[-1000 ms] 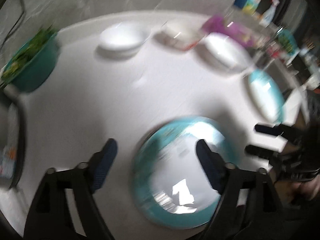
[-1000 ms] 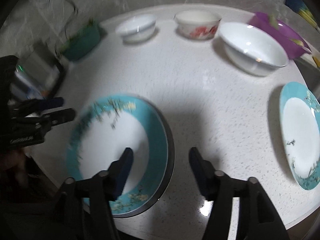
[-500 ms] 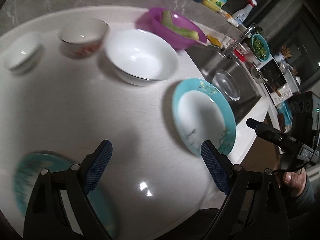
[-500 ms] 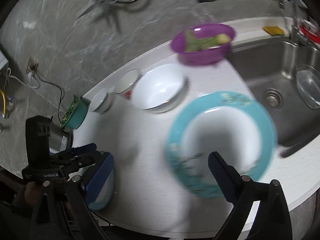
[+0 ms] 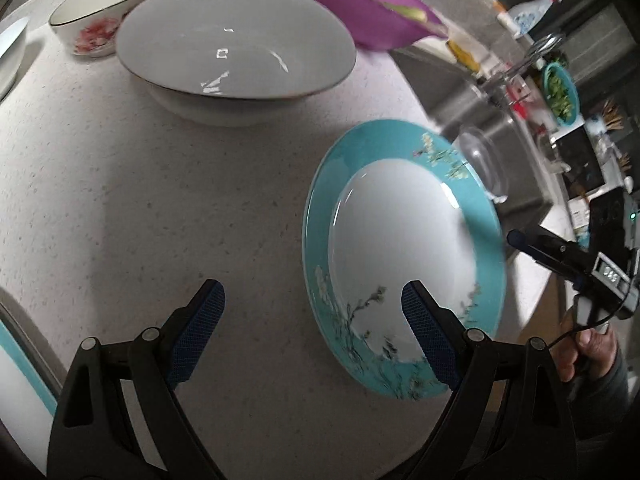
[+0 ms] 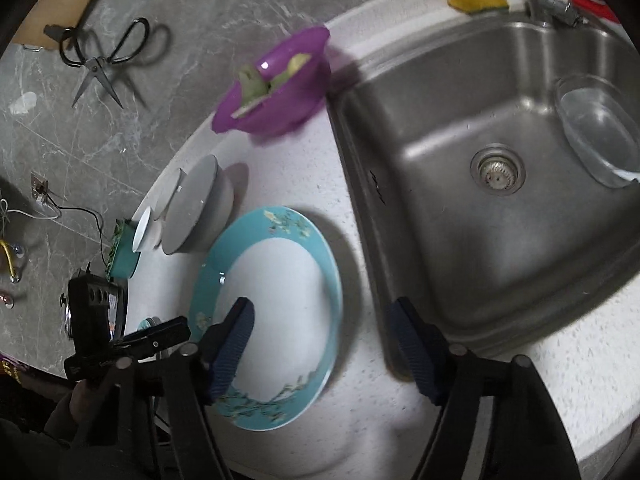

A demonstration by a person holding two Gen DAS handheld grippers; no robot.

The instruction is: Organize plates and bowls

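On a speckled white countertop (image 5: 168,208), the left gripper (image 5: 312,332) hangs with its blue-padded jaws spread wide and nothing between them but bare counter. Far out past its left finger, a second teal plate (image 5: 18,364) is cut off by the frame edge and half hidden behind the gripper's black frame. Ahead of the jaws stands a large white bowl (image 5: 236,64); left of it is a flowered bowl (image 5: 100,12), and another white dish is clipped at the edge. A purple bowl (image 5: 372,12) ahead and to the right is blurred. The teal-rimmed plate (image 5: 404,256) lies flat, partly under the left gripper's right finger, its oval outline running away from the jaws toward the sink; its far rim is smeared by motion. In the right wrist view, the right gripper (image 6: 324,344) has just been narrowing its jaws, which stand apart, gripping nothing: its left pad overlaps the same plate (image 6: 276,292), its right pad the dark sink edge, and the plate's right rim lies between them. Whether either pad touches cannot be told. The steel sink (image 6: 500,160) beyond holds a clear glass dish (image 6: 596,136).
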